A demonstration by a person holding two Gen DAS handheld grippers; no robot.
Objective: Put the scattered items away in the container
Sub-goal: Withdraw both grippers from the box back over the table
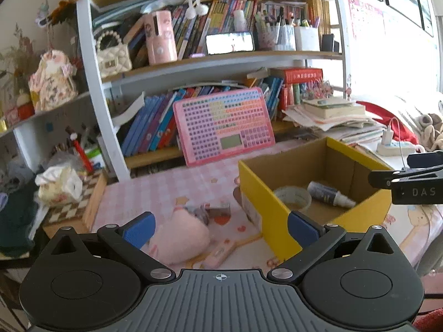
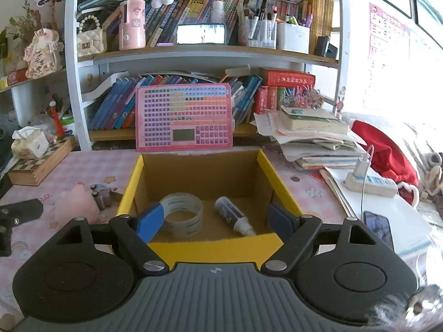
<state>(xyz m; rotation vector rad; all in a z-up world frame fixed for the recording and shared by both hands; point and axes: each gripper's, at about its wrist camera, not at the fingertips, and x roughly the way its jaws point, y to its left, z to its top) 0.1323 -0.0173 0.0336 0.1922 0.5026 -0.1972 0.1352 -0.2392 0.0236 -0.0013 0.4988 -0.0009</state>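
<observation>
The box (image 2: pixel 210 249) already holds the tape roll (image 2: pixel 184 215) and bottle (image 2: pixel 234 215). The pink plush (image 1: pixel 182 238) remains outside. Left gripper (image 1: pixel 220 228) and right gripper (image 2: pixel 216 220): spread wide, empty.

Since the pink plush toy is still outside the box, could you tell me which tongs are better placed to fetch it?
Left tongs: open, pink plush toy just ahead. Right tongs face the box.

pink keyboard toy (image 2: pixel 184 117) leaning on bookshelf (image 2: pixel 193 52); paper stack (image 2: pixel 315 138), power strip (image 2: pixel 371 184) right.
</observation>
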